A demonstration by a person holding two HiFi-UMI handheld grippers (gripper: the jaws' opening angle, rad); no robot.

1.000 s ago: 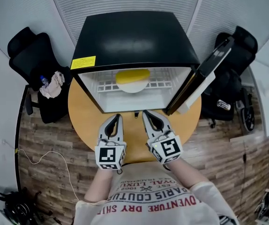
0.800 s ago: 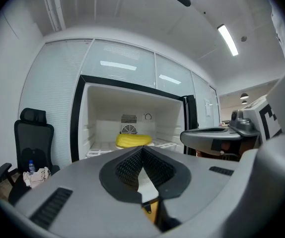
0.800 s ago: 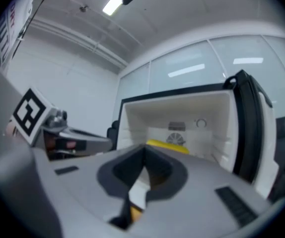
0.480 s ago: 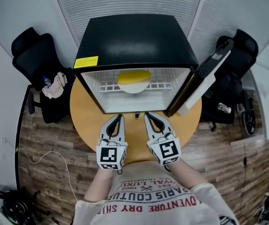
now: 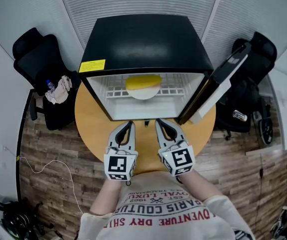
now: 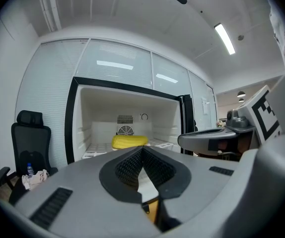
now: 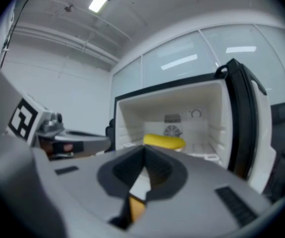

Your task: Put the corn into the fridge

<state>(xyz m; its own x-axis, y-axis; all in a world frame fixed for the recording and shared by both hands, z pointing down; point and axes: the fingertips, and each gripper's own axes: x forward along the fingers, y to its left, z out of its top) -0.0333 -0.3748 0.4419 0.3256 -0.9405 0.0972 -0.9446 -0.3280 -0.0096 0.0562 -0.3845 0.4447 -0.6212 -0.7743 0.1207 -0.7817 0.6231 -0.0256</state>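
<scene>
The yellow corn (image 5: 143, 82) lies on a white plate (image 5: 142, 93) on the wire shelf inside the small black fridge (image 5: 143, 44); it also shows as the corn (image 6: 129, 142) and the corn (image 7: 164, 141) in the two gripper views. The fridge door (image 5: 219, 81) stands swung open at the right. Both grippers hover over the round wooden table (image 5: 91, 124) just in front of the fridge opening. My left gripper (image 5: 128, 125) is shut and holds nothing. Beside it, my right gripper (image 5: 159, 123) is shut and empty too.
A black office chair (image 5: 38, 59) with a cloth and a bottle (image 5: 57, 90) on its seat stands left of the table. Another black chair and a bag (image 5: 243, 104) sit behind the open door at the right. The floor is wood planks with a cable (image 5: 48, 169) at the left.
Both grippers have drifted slightly back from the fridge, toward the person; the view has shifted a little. Corn, plate and door have not moved.
</scene>
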